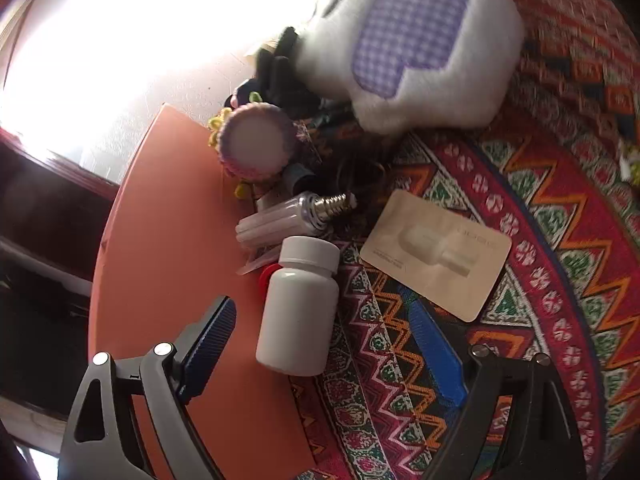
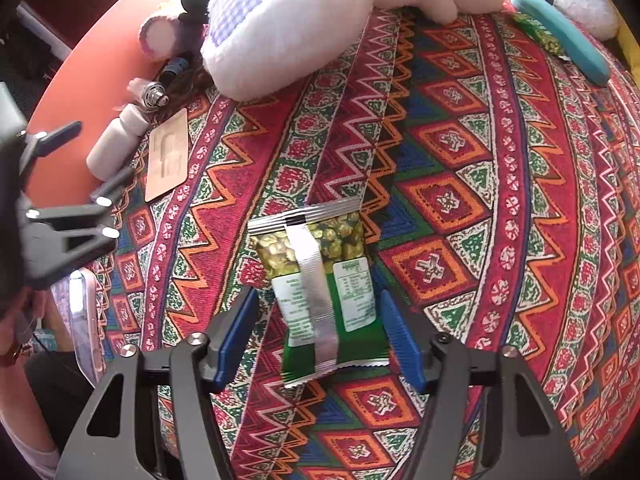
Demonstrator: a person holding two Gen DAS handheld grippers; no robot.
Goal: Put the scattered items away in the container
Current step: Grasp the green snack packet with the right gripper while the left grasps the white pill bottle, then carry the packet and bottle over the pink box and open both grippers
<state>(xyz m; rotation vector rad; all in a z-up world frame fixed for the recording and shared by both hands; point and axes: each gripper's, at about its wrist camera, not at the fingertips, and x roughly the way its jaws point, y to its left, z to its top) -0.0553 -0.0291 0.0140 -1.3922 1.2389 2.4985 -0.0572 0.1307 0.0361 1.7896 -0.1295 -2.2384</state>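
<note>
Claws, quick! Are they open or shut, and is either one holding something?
Left claw: open, white bottle between its fingers, not gripped.
Right claw: open around the green snack packet, not squeezing it.

Hard daylight pours in beyond the plush toy (image 1: pixel 404 40), burning the upper left of the left wrist view to pure white glare. The toy and the patterned cloth (image 1: pixel 560 184) around it smear with motion blur, sharper nearer the lens. Both fisheye views bend heavily at the rims; the right view is evenly bright, corners dark.
</note>
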